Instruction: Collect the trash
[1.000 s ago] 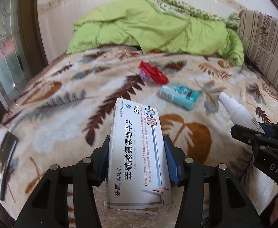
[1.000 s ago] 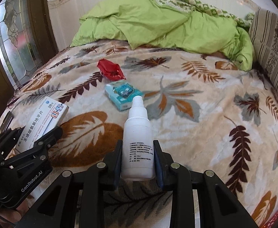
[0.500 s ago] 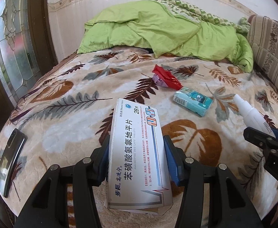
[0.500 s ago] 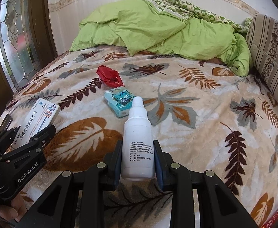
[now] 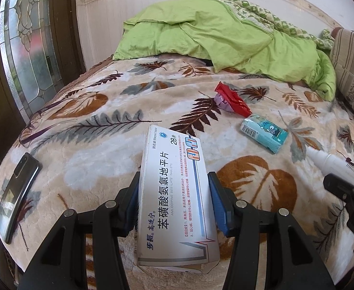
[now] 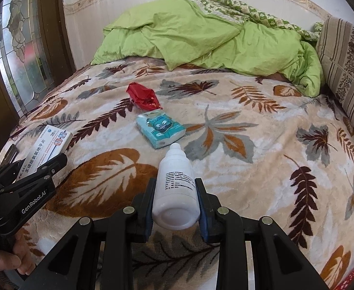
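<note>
My left gripper (image 5: 174, 193) is shut on a white medicine box (image 5: 174, 188) with blue and red print, held above the near edge of the bed. My right gripper (image 6: 175, 193) is shut on a white plastic bottle (image 6: 175, 188), its cap pointing away. On the leaf-patterned blanket (image 6: 237, 169) farther in lie a crumpled red wrapper (image 6: 143, 95) and a teal tissue pack (image 6: 160, 128). The same wrapper (image 5: 231, 99) and tissue pack (image 5: 264, 133) show in the left wrist view. The bottle (image 5: 331, 164) shows there at the right edge, and the box (image 6: 47, 147) shows left in the right wrist view.
A dark phone (image 5: 17, 193) lies at the bed's left edge. A green quilt (image 6: 201, 31) is bunched at the head, a striped cushion (image 6: 346, 55) on the right. A glass-paned door (image 6: 19, 38) stands left. A hand (image 6: 10, 258) grips the left gripper's handle.
The left wrist view has rolled and shifted, so the bed looks more level and the phone and door are in fuller view. Both grips are unchanged and the right gripper stayed put.
</note>
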Available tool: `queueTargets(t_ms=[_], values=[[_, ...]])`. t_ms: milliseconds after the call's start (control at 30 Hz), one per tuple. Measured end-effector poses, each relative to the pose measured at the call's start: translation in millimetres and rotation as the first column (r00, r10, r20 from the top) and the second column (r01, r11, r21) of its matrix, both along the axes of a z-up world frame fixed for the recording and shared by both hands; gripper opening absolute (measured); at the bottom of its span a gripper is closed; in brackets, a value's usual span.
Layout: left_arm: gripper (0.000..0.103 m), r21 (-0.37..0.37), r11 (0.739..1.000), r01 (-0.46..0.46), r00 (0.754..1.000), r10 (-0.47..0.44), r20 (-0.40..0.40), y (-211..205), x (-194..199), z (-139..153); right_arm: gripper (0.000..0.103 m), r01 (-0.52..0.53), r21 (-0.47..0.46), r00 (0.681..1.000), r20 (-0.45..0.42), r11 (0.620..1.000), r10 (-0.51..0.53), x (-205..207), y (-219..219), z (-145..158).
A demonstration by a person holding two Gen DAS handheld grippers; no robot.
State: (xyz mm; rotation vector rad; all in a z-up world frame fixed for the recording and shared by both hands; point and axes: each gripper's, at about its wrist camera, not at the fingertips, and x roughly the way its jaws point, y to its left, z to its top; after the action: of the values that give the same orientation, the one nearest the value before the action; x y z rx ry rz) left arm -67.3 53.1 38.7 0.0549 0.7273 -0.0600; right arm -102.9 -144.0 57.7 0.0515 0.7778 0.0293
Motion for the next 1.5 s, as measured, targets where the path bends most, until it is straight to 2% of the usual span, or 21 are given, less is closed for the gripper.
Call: queueTargets(t_ms=[100, 267, 500, 733, 800, 933, 1067, 1167, 1300, 1500], values=[[0.051, -0.002, 1.0, 0.0, 1.0, 0.0, 0.0, 0, 1, 0, 0.031, -0.022, 0.018, 0.999, -0.046, 1.0, 0.023, 3, 1, -7], [0.051, -0.009, 1.0, 0.002, 1.0, -0.002, -0.004, 1, 1, -1, 0.031, -0.051, 0.101, 0.987, -0.148, 0.994, 0.066, 10, 0, -24], [0.051, -0.011, 1.0, 0.006, 1.0, -0.006, -0.006, 0, 1, -1, 0.032, -0.054, 0.111, 0.985, -0.16, 0.992, 0.071, 13, 2, -27], [0.051, -0.027, 0.999, 0.027, 1.0, -0.028, -0.007, -1, -1, -1, 0.031, -0.043, 0.105, 0.987, -0.151, 0.994, 0.058, 15, 3, -27], [0.051, -0.035, 0.998, 0.042, 0.999, -0.043, -0.006, -3, -2, 0, 0.031, -0.037, 0.079, 0.991, -0.124, 0.996, 0.047, 11, 4, -23], [0.051, -0.088, 0.99, 0.113, 0.994, -0.113, 0.007, -7, -7, 7, 0.031, -0.011, 0.07, 1.0, -0.012, 0.998, 0.012, -1, -2, -4], [0.05, -0.135, 0.971, 0.198, 0.98, -0.198, 0.019, -15, -15, 15, 0.031, 0.038, 0.122, 0.999, 0.022, 0.992, -0.041, -13, -13, 6], [0.05, -0.182, 0.945, 0.273, 0.961, -0.275, 0.012, -24, -24, 24, 0.031, 0.075, 0.183, 0.996, 0.035, 0.98, -0.083, -28, -25, 14], [0.05, -0.191, 0.919, 0.346, 0.936, -0.351, 0.01, -40, -38, 33, 0.031, 0.114, 0.299, 0.991, 0.028, 0.947, -0.128, -53, -46, 22], [0.05, -0.198, 0.869, 0.453, 0.885, -0.465, -0.014, -73, -67, 42, 0.031, 0.142, 0.354, 0.984, 0.048, 0.925, -0.169, -94, -69, 39]])
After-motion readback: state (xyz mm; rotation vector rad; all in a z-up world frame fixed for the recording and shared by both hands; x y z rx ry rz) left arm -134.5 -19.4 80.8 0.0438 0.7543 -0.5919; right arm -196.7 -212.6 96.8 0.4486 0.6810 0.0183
